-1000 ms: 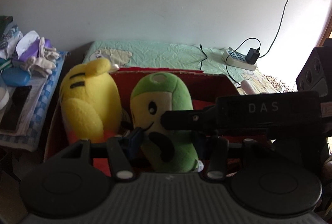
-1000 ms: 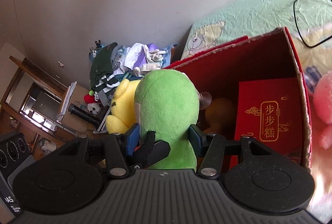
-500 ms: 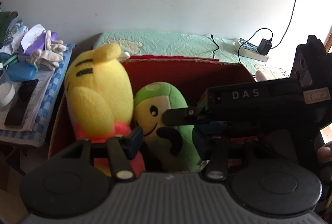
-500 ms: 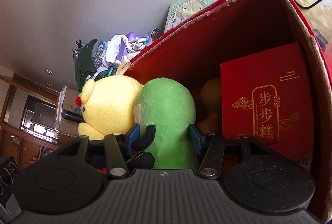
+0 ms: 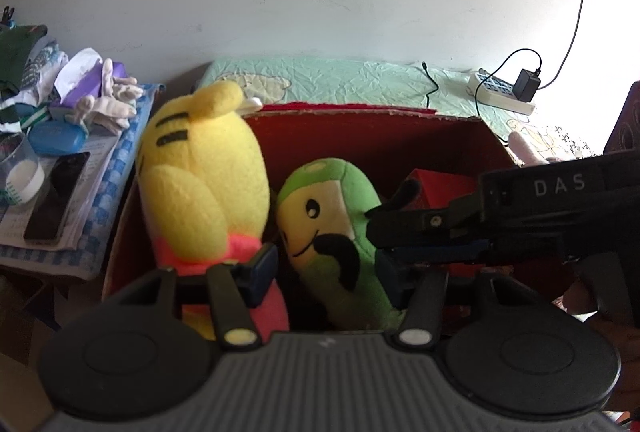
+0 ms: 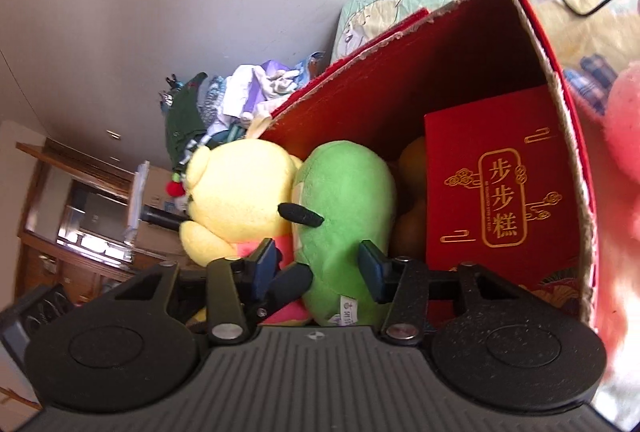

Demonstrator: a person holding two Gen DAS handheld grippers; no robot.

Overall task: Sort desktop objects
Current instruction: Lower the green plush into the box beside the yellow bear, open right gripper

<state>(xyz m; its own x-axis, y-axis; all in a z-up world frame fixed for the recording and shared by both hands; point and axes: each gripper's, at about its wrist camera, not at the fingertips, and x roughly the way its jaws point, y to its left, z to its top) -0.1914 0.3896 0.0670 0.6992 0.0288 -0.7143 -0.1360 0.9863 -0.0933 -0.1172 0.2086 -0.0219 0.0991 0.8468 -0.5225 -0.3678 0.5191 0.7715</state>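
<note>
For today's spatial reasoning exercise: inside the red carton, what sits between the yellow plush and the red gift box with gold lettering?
The green plush stands between the yellow plush and the red gift box, with a brownish object beside the box; the right wrist view shows this.

green plush [image 5: 340,232]: propped upright in the red box [image 5: 380,135], smiley face shown
yellow plush [image 5: 204,183]: pressed against its left side

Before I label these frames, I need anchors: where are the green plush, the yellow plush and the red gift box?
green plush [image 6: 348,191]: right wrist view, on its green back.
yellow plush [image 5: 204,167]: left wrist view, on its yellow body.
red gift box [image 6: 500,151]: right wrist view, on its front face above the gold label.
</note>
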